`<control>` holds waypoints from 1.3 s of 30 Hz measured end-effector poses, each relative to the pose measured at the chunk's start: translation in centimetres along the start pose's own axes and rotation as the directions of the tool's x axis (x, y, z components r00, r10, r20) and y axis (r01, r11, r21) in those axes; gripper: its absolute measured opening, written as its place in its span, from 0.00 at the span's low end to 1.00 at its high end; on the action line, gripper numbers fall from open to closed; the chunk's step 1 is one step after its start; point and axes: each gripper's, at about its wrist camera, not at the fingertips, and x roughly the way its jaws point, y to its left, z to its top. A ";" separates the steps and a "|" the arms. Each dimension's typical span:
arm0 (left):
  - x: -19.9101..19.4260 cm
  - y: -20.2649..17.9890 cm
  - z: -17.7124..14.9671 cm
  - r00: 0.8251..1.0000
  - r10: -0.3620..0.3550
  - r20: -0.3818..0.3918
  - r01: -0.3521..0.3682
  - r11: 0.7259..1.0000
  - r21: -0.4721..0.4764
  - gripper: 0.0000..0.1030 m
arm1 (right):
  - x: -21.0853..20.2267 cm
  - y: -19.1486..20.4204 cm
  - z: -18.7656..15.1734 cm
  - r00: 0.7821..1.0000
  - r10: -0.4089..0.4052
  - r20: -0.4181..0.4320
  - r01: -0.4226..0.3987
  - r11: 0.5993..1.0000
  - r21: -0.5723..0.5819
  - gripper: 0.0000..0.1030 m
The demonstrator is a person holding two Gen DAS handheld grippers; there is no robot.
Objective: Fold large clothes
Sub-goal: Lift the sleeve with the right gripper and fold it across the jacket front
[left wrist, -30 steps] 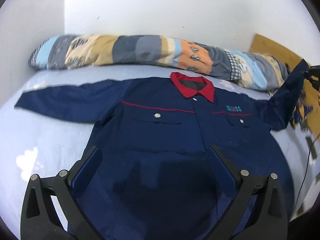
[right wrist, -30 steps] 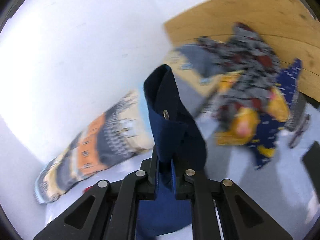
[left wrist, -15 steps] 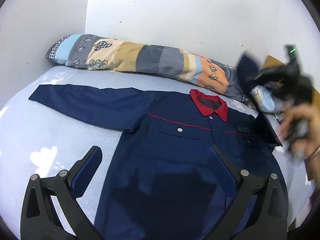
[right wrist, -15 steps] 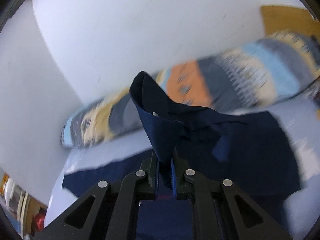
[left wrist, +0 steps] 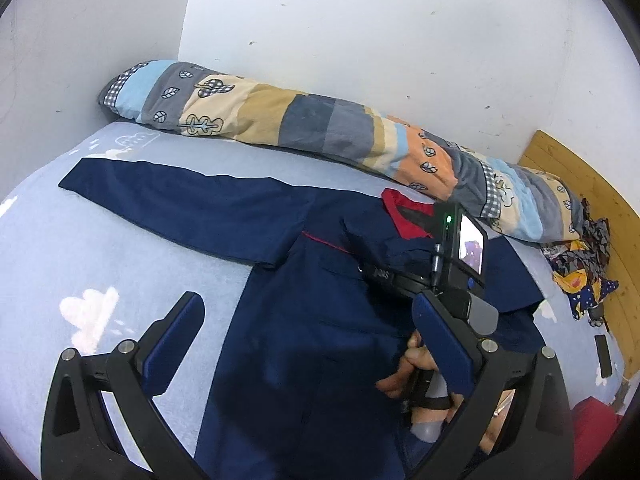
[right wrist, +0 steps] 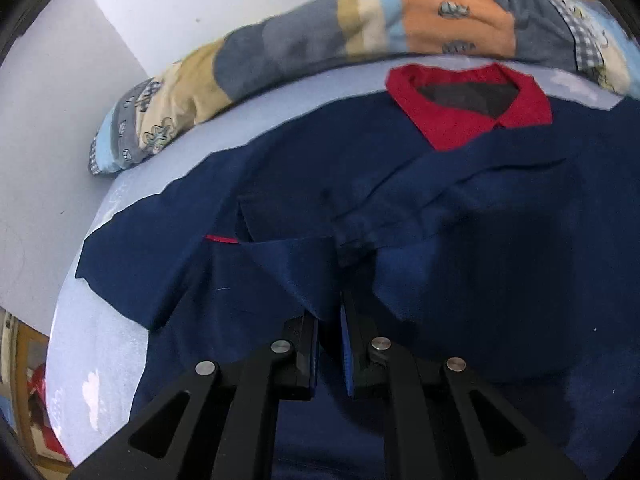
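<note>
- My right gripper (right wrist: 330, 320) is clenched on the cuff end of the navy jacket's (left wrist: 304, 320) sleeve (right wrist: 420, 204); the fabric runs down between my two narrow-set pads and bunches just ahead of them
- That sleeve lies folded inward across the chest of the jacket, running from the shoulder on the right down towards my pads near the middle of the garment
- My left gripper (left wrist: 304, 348) stands released, its blue pads wide apart with nothing between them, hovering over the lower half of the jacket
- From the left wrist view I see my right hand (left wrist: 408, 368) wrapped round the handle of the right gripper, with its camera block (left wrist: 460, 248) and small lit screen sitting above the jacket's chest
- The jacket is spread face up on the pale blue bedsheet (left wrist: 80, 264), red collar (right wrist: 460, 120) towards the wall, a thin red piping line (right wrist: 222, 239) showing on the chest
- Its other sleeve (left wrist: 172, 208) lies stretched out flat to the left across the sheet, not folded
- A long patchwork bolster (left wrist: 304, 128) in blue, grey, tan and orange lies along the white wall (left wrist: 380, 32) just behind the collar
- At the far right of the bed a crumpled patterned cloth (left wrist: 580, 264) sits against a wooden headboard (left wrist: 592, 196)
</note>
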 end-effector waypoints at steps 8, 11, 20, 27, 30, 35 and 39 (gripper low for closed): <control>-0.1 0.1 -0.2 1.000 0.010 -0.001 -0.010 1.000 -0.005 1.00 | -0.6 4.9 -0.5 1.000 0.031 -0.003 -0.031 0.995 -0.098 0.09; -0.1 0.2 -0.1 1.000 0.009 0.000 -0.009 1.000 -0.009 1.00 | 0.5 4.6 -1.6 0.999 0.037 -0.038 -0.040 0.997 -0.065 0.10; -0.3 1.3 0.0 1.000 0.014 0.006 -0.014 0.999 -0.041 1.00 | 0.8 6.4 -2.9 0.983 0.084 -0.165 -0.115 0.975 -0.189 0.53; -0.2 2.1 0.0 1.000 0.008 -0.003 -0.008 0.998 -0.063 1.00 | -6.0 0.5 0.5 0.968 0.249 -0.021 -0.250 0.966 -0.065 0.51; -0.3 2.1 0.0 1.000 0.007 0.000 -0.007 0.998 -0.063 1.00 | -8.8 -5.8 3.0 0.989 0.093 0.117 -0.099 0.994 0.044 0.51; 0.0 2.1 0.1 1.000 0.014 -0.008 -0.015 0.998 -0.066 1.00 | -10.3 -17.7 5.1 0.925 -0.375 0.065 0.348 0.902 0.255 0.53; 0.4 2.1 0.1 1.000 0.025 -0.019 -0.026 0.998 -0.064 1.00 | -7.0 -22.9 3.0 0.898 -0.415 -0.146 0.439 0.867 0.234 0.52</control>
